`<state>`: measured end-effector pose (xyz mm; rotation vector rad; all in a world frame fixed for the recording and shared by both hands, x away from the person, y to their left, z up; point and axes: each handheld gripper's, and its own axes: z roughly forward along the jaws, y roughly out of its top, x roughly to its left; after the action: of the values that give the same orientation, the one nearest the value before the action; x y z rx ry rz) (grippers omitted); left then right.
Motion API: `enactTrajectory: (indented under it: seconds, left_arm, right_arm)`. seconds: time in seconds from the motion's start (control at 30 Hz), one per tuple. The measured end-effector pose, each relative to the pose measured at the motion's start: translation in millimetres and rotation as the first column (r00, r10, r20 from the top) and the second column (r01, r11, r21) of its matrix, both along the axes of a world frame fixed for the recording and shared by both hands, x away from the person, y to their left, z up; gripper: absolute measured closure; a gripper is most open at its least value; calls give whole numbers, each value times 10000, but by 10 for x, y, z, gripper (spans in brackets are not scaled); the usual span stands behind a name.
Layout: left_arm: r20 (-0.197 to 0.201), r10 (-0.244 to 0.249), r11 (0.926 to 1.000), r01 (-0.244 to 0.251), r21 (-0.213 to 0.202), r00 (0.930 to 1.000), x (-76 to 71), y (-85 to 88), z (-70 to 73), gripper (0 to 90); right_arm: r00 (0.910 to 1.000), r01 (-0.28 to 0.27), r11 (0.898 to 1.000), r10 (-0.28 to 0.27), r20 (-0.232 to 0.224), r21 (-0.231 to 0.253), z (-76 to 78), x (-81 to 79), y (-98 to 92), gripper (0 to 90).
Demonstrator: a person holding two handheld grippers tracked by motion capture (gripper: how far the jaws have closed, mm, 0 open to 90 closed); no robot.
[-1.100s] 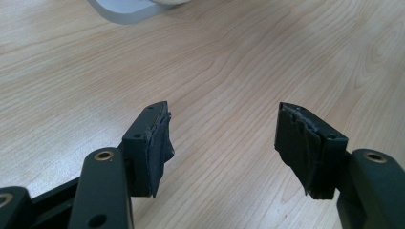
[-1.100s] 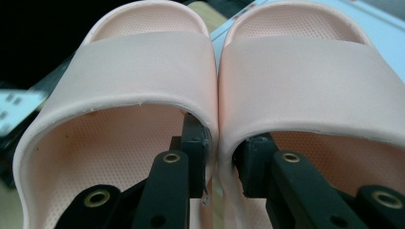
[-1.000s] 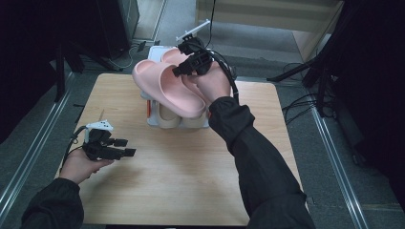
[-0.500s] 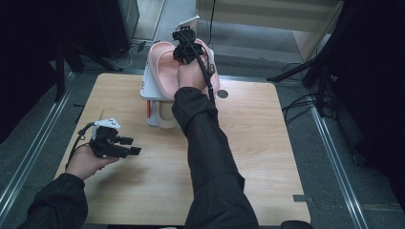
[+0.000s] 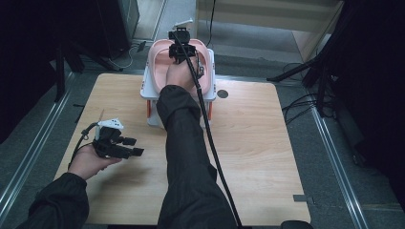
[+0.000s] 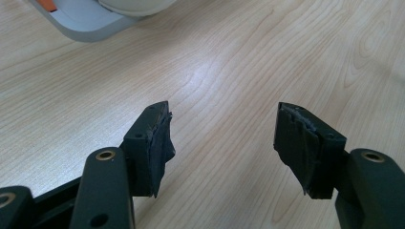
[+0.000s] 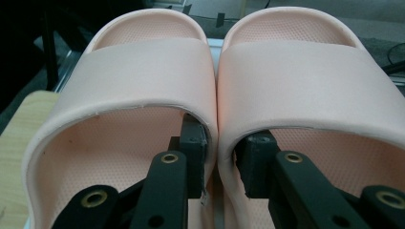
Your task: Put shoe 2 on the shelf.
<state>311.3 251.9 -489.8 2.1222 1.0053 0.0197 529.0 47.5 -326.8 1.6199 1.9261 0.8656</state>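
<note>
Lying side by side, pink slippers (image 7: 215, 86) pointing away, lengthwise w/ right hand-held gripper (image 7: 220, 164).

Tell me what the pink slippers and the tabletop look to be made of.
Pink slippers: probably soft moulded foam or rubber, with a matt finish. The straps are thick and seamless, and the footbeds carry a fine dotted texture.

Tabletop: pale wood or a wood-look laminate. Grain lines show and the sheen is slight; which of the two is unclear.

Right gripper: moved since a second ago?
Yes. The right gripper carried the pink slippers up-frame, from over the table's far part to the rack at its far edge.
</note>
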Motion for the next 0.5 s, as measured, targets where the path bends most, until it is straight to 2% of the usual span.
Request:
enactTrajectory:
  seconds: [0.13,0.27,0.37,0.43,0.5]
  left_arm:
    - [27,-57,10000,57,60,10000,-16,-9,2,370]
    - [-27,-34,10000,34,80,10000,-17,3,-4,370]
    - [-8,-22,10000,22,69,10000,-20,-2,-5,371]
    - [-46,-21,10000,21,66,10000,-25,-9,-6,370]
    - [-53,-39,10000,40,91,10000,-26,-12,-9,370]
  right_arm:
    - [9999,155,9998,-155,-38,154,-9,51,11,740]
    - [9999,159,9999,-159,-28,-2,-13,50,23,731]
    - [10000,85,9996,-84,6,-253,-16,35,36,670]
    - [9999,121,9995,-120,46,-304,-25,24,30,605]
    - [9999,81,9994,-79,64,-332,-41,15,19,578]
